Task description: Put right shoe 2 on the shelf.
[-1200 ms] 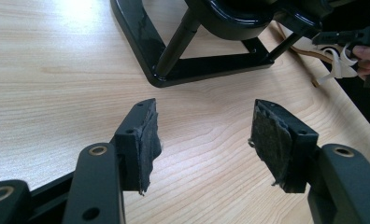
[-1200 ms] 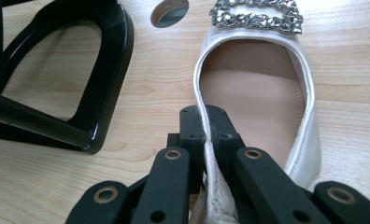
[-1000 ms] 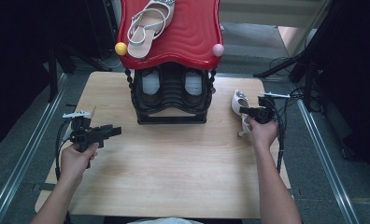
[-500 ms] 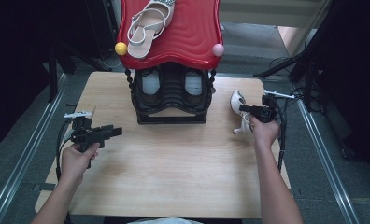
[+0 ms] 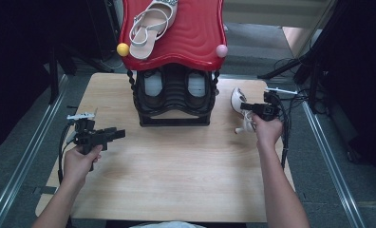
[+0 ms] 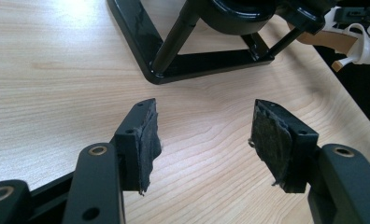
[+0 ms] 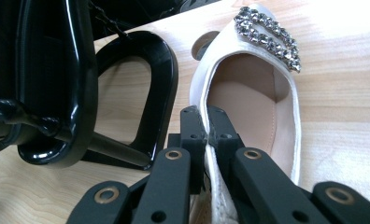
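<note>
Jaws of the right gripper (image 7: 205, 140) are pinched together on the side wall of a white shoe (image 7: 248, 98), one jaw inside the opening and the other against the outer face; a rhinestone ornament (image 7: 267, 35) sits on the shoe's toe at about 1 o'clock from the jaws. In the high view the right gripper (image 5: 252, 107) holds that white shoe (image 5: 237, 99) near the tabletop's (image 5: 176, 180) right edge, at about 3 o'clock from the black shoe rack (image 5: 174, 97), with the shoe's heel end reaching down to the wood. The rack's curved black base (image 7: 145, 93) lies just beside the shoe, at 9 o'clock from the jaws. Jaws of the left gripper (image 6: 204, 140) stand wide apart with nothing between them, their worn pads (image 6: 148, 140) over bare wood; the rack's frame (image 6: 192, 60) is at 12 o'clock and the white shoe (image 6: 356, 39) at 2 o'clock. Seen from above, the left gripper (image 5: 115, 134) hovers at about 8 o'clock from the rack. A red top shelf (image 5: 195, 33) caps the rack and carries a strappy sandal (image 5: 150, 26) on its left part.
</note>
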